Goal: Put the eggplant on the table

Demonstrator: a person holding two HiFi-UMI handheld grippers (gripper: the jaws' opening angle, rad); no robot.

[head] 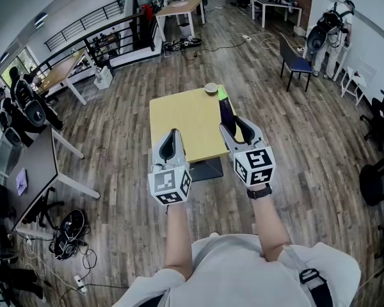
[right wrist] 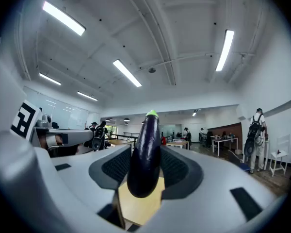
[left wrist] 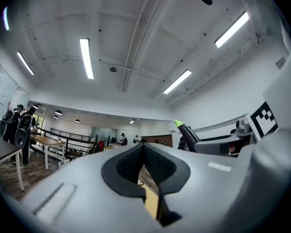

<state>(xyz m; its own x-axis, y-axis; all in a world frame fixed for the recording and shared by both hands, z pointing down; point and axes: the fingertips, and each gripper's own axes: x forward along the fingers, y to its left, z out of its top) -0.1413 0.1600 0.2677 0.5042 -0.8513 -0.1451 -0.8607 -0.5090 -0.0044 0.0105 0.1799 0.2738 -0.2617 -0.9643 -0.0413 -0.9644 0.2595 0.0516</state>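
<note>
A dark purple eggplant (head: 226, 114) with a green cap sticks forward from my right gripper (head: 238, 128), which is shut on its thick end. In the right gripper view the eggplant (right wrist: 145, 154) stands between the two black pads of that gripper (right wrist: 145, 163). It hovers over the near right edge of a small yellow table (head: 182, 117). My left gripper (head: 173, 135) is held beside it at the same height, shut and holding nothing. In the left gripper view its pads (left wrist: 143, 147) meet, and the eggplant (left wrist: 186, 135) shows to the right.
A small round bowl (head: 210, 88) sits at the table's far edge. A blue chair (head: 299, 64) stands far right and a grey desk (head: 32, 165) at the left, with cables (head: 67, 232) on the wood floor. People with backpacks stand along the room's edges.
</note>
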